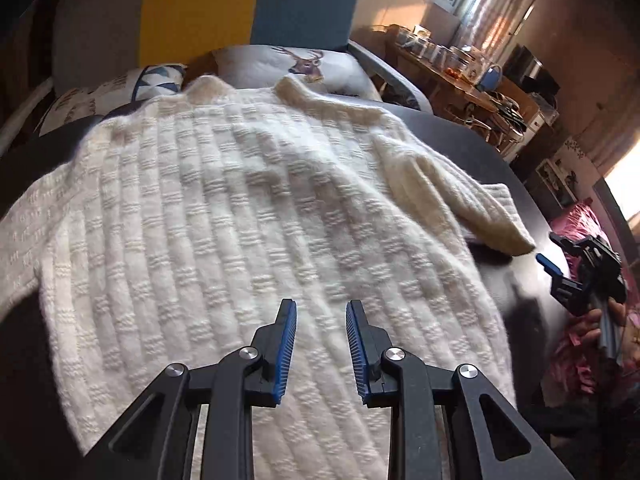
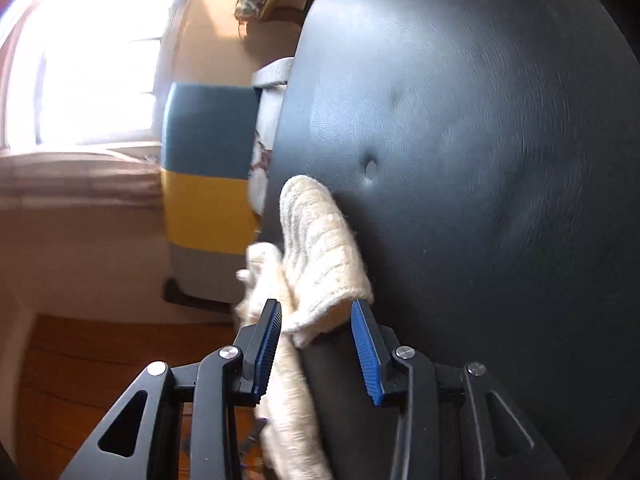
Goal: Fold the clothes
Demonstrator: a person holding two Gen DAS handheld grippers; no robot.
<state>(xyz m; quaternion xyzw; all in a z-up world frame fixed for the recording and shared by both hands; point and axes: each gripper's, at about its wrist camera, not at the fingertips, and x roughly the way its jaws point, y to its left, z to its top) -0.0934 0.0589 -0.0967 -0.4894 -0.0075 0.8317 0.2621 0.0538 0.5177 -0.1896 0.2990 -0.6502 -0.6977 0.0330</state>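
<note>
On bench (image 1: 500, 152): sweater (image 1: 240, 200) spread flat | left gripper (image 1: 321, 308) jaws released | right gripper (image 2: 316, 308) jaws released astride sleeve cuff (image 2: 320, 240) | likely next: pinch cuff

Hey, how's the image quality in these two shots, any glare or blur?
Left wrist view: fisheye bends the edges, the white sweater is evenly lit, the right claw is in shade. Right wrist view: the window is blown out and the dark table looks motion-smeared.
</note>
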